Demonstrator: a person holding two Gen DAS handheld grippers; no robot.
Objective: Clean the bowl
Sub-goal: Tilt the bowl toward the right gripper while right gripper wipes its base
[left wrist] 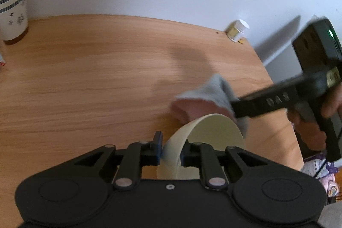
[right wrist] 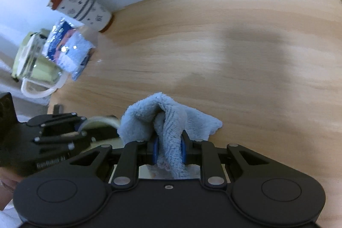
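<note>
Bowl (left wrist: 205, 138) pinched by left claw (left wrist: 171, 151); right claw (right wrist: 168, 151) clamps cloth (right wrist: 171, 119)

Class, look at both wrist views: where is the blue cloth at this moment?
The blue cloth is pinched in the right gripper; in the left wrist view it hangs just beyond the rim of the bowl, which the left gripper holds.

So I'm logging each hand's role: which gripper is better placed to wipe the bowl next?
The right gripper: it is shut on the cloth, beside the bowl. The left gripper is clamped on the bowl's wall.
</note>
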